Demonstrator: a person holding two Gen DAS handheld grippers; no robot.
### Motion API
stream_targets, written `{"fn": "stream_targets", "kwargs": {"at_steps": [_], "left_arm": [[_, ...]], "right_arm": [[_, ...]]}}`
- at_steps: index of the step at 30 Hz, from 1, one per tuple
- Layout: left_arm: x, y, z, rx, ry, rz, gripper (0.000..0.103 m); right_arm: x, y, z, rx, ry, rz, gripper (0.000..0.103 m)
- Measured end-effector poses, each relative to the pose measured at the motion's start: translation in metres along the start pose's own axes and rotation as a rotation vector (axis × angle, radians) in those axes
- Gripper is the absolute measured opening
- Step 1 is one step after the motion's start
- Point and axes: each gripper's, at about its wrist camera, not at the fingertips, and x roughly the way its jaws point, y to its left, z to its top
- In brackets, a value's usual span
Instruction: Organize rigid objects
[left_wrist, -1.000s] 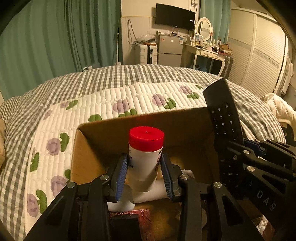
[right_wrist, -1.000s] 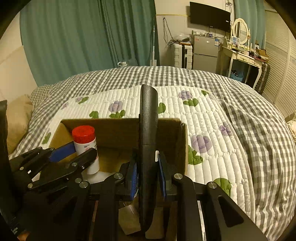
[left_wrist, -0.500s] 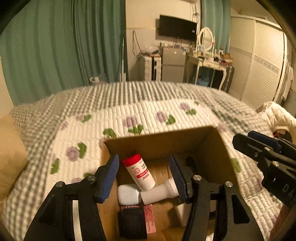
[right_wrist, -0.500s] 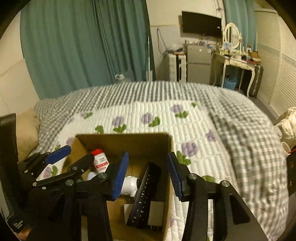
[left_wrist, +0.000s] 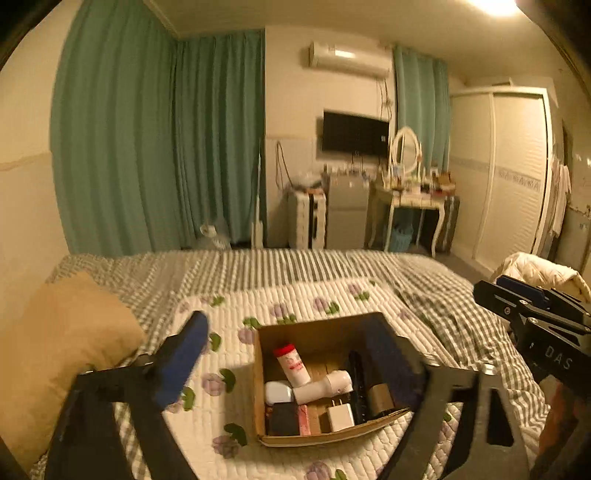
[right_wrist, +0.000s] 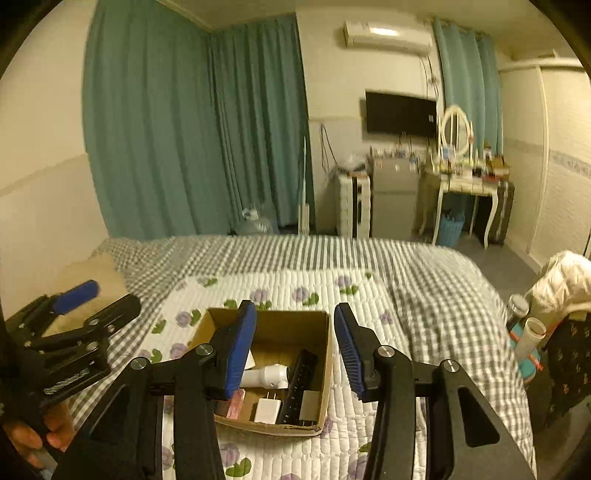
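Left wrist view: left gripper (left_wrist: 291, 354) spread wide, empty; its jaws have just been opening. Right gripper (right_wrist: 295, 343) apart, empty. Lift straight clear of the cardboard box (left_wrist: 317, 439).

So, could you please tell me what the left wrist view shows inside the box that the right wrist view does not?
Only the left wrist view shows the red-capped bottle and the white case; in the right wrist view a hand-held gripper finger hides that side. Only the right wrist view shows the remote's buttons clearly. Both show the cardboard box, white charger plug and white tube.
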Motion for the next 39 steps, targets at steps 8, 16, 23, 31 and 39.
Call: {"fn": "stream_targets", "kwargs": {"at_steps": [8, 16, 23, 31, 39], "left_arm": [[-0.007, 0.011, -0.051, -0.054, -0.048, 0.016, 0.103], [0.002, 0.005, -0.098, -0.004, -0.061, 0.062, 0.103], [0.005, 0.003, -0.113, 0.012, -0.046, 0.085, 0.103], [0.004, 0.004, -0.117, 0.006, -0.040, 0.100, 0.103], [0.005, 0.003, -0.119, 0.003, -0.032, 0.098, 0.103]], "right_arm": [[-0.019, -0.017, -0.059, 0.098, -0.143, 0.023, 0.103], [0.012, -0.011, -0.107, -0.005, -0.061, -0.060, 0.103], [0.015, -0.010, -0.118, -0.019, -0.070, -0.055, 0.103], [0.014, -0.011, -0.123, -0.016, -0.073, -0.050, 0.103], [0.016, -0.011, -0.124, -0.022, -0.069, -0.061, 0.103]]}}
